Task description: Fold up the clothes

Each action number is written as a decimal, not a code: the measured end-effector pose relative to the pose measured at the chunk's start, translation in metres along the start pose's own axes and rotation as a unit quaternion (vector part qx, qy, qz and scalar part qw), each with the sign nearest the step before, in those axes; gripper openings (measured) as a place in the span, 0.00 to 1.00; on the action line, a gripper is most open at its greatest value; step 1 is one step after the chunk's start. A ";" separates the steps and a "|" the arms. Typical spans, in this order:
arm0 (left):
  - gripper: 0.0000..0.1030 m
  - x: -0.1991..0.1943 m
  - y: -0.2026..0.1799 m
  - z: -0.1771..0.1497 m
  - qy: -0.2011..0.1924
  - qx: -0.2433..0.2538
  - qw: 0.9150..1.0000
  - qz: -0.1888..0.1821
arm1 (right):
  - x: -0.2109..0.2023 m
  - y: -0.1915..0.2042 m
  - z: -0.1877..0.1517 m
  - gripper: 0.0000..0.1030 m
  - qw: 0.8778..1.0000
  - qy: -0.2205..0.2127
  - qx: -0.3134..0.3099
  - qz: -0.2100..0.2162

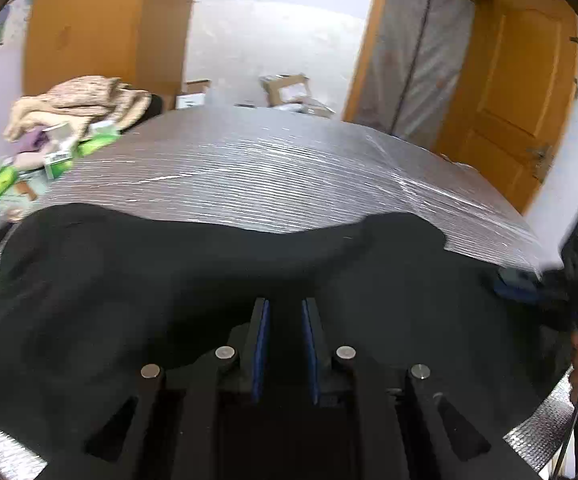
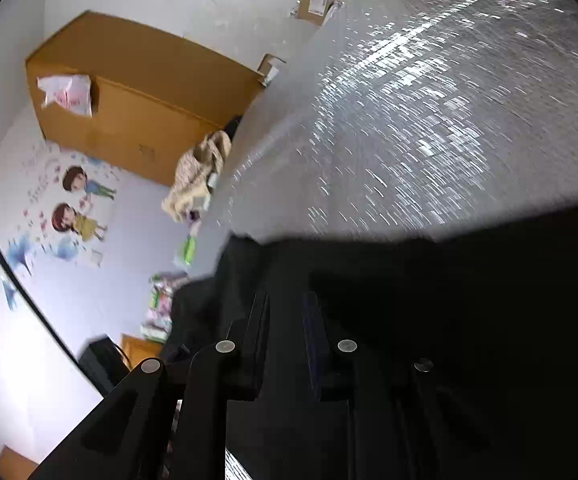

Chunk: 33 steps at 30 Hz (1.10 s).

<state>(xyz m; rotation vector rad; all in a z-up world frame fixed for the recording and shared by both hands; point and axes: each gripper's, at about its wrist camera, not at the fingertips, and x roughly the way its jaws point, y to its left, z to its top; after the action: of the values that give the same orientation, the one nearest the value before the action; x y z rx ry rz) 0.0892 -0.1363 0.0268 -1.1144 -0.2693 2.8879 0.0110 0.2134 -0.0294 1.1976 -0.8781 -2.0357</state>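
Left wrist: black garment point(image 1: 169, 280) edge, bare silver surface point(image 1: 249, 168) beyond.

Ahead of the claw a silver quilted surface point(image 1: 249, 168) is spreading toward a white wall point(image 1: 273, 40). Orange doors point(image 1: 517, 92) are standing open to the right, a wardrobe point(image 2: 137, 92) is rising to the left, and cartoon stickers point(image 2: 77, 204) are decorating the wall beside it.
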 end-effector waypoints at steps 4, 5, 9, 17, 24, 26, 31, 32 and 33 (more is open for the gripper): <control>0.16 -0.022 0.028 -0.008 -0.022 -0.038 0.998 0.035 | -0.006 0.005 -0.028 0.18 0.999 0.023 -0.031 0.000; 0.16 -0.027 0.034 -0.011 -0.027 -0.047 0.998 0.040 | -0.008 0.006 -0.035 0.19 0.999 0.029 -0.038 0.000; 0.16 -0.033 0.049 -0.022 -0.013 -0.053 0.996 0.075 | -0.015 0.009 -0.062 0.16 0.996 0.046 -0.071 -0.003; 0.16 -0.051 0.073 -0.021 -0.024 -0.075 0.993 0.093 | -0.050 -0.012 -0.052 0.18 0.997 -0.011 -0.060 -0.047; 0.18 -0.018 0.035 0.022 0.009 -0.008 0.999 0.042 | -0.039 0.007 -0.037 0.19 0.996 -0.011 -0.083 -0.031; 0.18 0.011 0.033 0.025 0.053 -0.010 0.998 0.041 | -0.034 0.014 -0.032 0.19 0.996 -0.009 -0.090 -0.025; 0.18 0.011 0.053 0.038 0.030 -0.042 0.997 0.056 | -0.019 0.032 -0.021 0.20 0.994 0.001 -0.107 -0.007; 0.18 0.006 0.056 0.041 0.019 -0.046 0.997 0.057 | -0.013 0.038 -0.018 0.20 0.994 0.007 -0.112 -0.001; 0.18 0.005 0.061 0.043 0.017 -0.050 0.997 0.062 | -0.005 0.045 -0.015 0.20 0.993 0.014 -0.117 0.006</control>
<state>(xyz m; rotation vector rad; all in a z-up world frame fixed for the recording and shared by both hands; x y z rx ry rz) 0.0579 -0.2025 0.0441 -1.2379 -0.3590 2.9898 0.0344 0.1874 0.0028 1.0864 -0.6101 -2.0422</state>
